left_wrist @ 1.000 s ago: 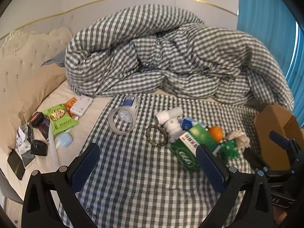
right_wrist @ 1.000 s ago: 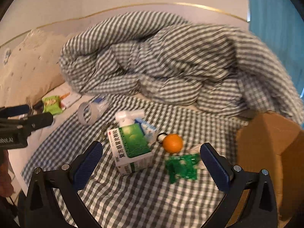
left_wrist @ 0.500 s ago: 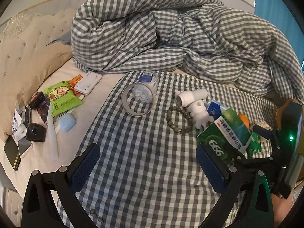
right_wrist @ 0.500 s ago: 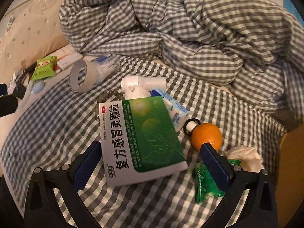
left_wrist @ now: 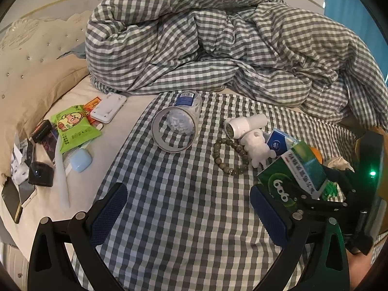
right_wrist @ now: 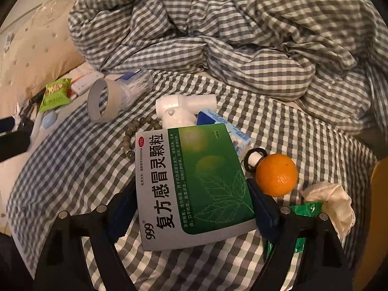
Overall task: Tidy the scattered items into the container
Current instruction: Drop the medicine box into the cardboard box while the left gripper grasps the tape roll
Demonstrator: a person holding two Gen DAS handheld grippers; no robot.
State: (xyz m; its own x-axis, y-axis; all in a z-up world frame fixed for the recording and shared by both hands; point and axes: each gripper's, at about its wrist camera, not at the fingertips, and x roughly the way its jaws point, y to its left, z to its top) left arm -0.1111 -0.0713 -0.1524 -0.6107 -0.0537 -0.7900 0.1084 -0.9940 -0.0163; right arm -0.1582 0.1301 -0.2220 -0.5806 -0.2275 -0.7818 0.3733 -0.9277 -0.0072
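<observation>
Right claw (right_wrist: 191, 201) straddled the green medicine box (right_wrist: 194, 184), one blue pad at each long side of the carton; the pads appeared to touch the cardboard, so the claw was judged to be gripping the box, though how firmly could not be confirmed. From the left wrist view the same box (left_wrist: 294, 172) stood tilted, with one end raised off the checked sheet (left_wrist: 181, 218), which suggested the lifting step of the pick was in hand. Left claw (left_wrist: 191, 215) hung open and empty above bare sheet, near the front of the bed. Items not yet collected lay close behind the box: an orange (right_wrist: 276, 174), a white bottle (right_wrist: 186, 104), a bead bracelet (left_wrist: 230, 156), a roll of tape (left_wrist: 173, 131), a crumpled tissue (right_wrist: 332, 203) and a green wrapper (right_wrist: 305, 208) partly under the right finger. The container, a brown cardboard box (right_wrist: 378, 218), showed only as an edge at the far right, just beside the tissue. The next move was judged to call for a clean lift clear of the orange and the small blue carton (right_wrist: 230, 131) that touched the box, then a carry to the right over the container wall before release. A loose grip on the smooth cardboard could let the box pivot between the pads.
</observation>
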